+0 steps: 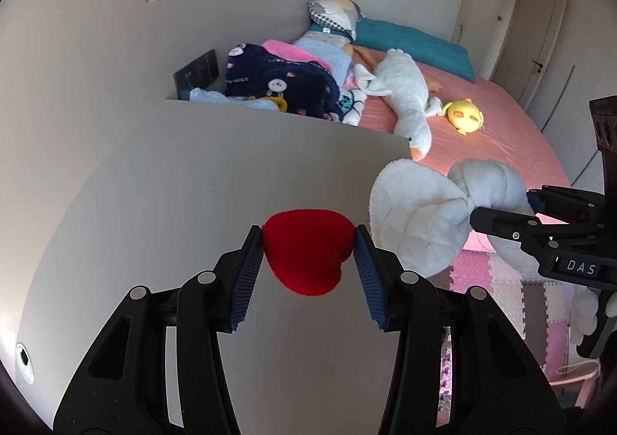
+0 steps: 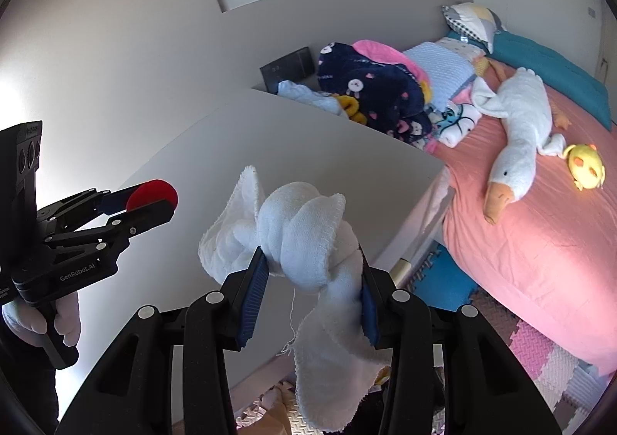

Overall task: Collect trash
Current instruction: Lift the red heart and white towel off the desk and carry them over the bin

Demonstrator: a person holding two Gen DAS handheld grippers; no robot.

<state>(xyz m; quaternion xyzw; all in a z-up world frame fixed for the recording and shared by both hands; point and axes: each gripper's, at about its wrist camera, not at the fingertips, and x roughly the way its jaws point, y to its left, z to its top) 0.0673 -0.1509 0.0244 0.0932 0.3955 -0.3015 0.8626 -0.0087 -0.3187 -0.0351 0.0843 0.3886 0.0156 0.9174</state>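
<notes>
My left gripper (image 1: 309, 242) is shut on a red heart-shaped soft piece (image 1: 306, 252), its blue pads pressing both sides, held above a pale grey panel (image 1: 193, 172). In the right wrist view the same left gripper (image 2: 152, 205) shows at the left with the red piece (image 2: 152, 193) at its tip, carried by a gloved hand (image 2: 65, 315). My right gripper (image 2: 312, 273) is shut on a knotted white cloth (image 2: 304, 238), whose loose end hangs down. The left wrist view shows that cloth (image 1: 428, 211) and the right gripper (image 1: 513, 215) at the right edge.
A bed with a pink sheet (image 2: 540, 242) lies to the right, with a white plush goose (image 2: 516, 142), a yellow plush (image 2: 586, 165), a teal pillow (image 2: 547, 64) and a pile of blankets (image 2: 378, 88) on it. Foam floor mats (image 2: 540, 358) lie beside the bed. Doors (image 1: 501, 10) stand at the far right.
</notes>
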